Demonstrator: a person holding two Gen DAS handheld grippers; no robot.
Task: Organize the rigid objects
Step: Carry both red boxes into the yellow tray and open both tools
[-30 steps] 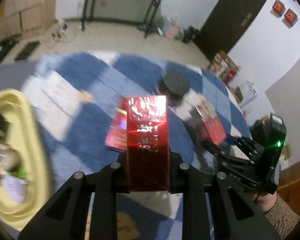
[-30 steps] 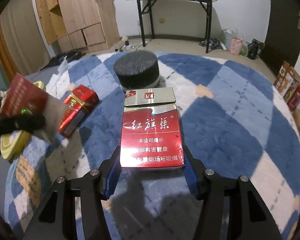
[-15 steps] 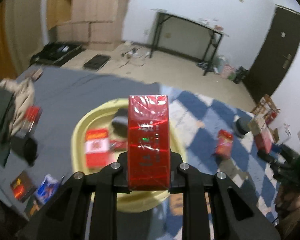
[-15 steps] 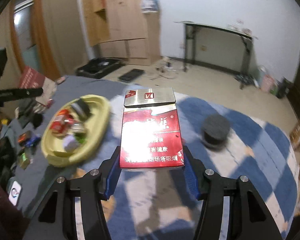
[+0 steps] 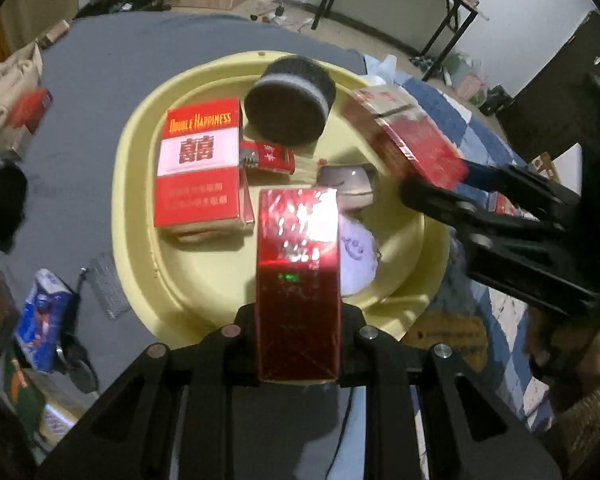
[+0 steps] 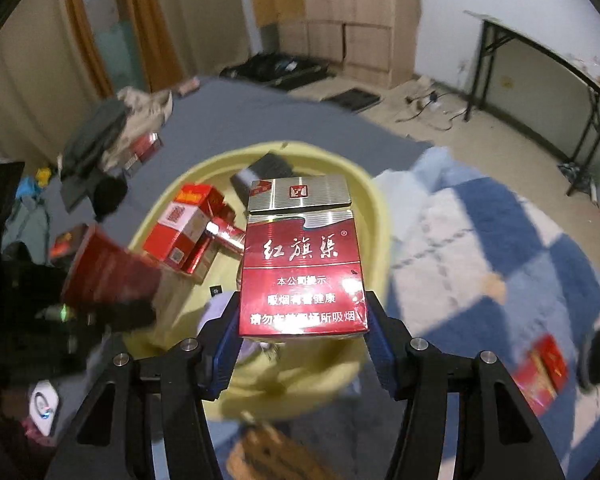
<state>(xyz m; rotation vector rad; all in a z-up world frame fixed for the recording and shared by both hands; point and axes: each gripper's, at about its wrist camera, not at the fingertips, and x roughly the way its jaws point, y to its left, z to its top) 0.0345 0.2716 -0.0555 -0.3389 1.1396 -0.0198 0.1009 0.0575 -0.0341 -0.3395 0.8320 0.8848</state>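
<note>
Two cigarette packs are in transit, one per gripper, both above the yellow tray [image 5: 140,184] that serves as the collection point.

The left gripper [image 5: 298,320] pinches a glossy red pack [image 5: 298,272] across its narrow sides, long axis pointing away from the camera. This edge-on hold keeps the pack's end free, so it can be lowered into a gap without the fingers fouling neighbouring items. It hangs over the near part of the tray.

The right gripper [image 6: 302,332] clamps a red-and-silver pack [image 6: 302,256] across its width near the bottom edge, printed face toward the camera. In the left wrist view this pack [image 5: 408,132] sits over the tray's right rim, tilted.

Tray contents: a Double Happiness pack [image 5: 198,168] lying flat at the left, a black round container [image 5: 290,104] leaning at the far side, a small red box [image 5: 268,156] between them, and a pale lilac item [image 5: 356,252] at the near right. The bare floor at the near left [image 5: 204,280] appears to be the likely drop zone for the left pack.

Both grippers converge on the same tray, so contact between them is a risk; staggered release is advisable.

Outside the tray, another red pack [image 6: 544,372] lies on the blue checked rug [image 6: 500,240], presumably awaiting collection. Assorted clutter lies on the grey cloth [image 5: 100,72].
</note>
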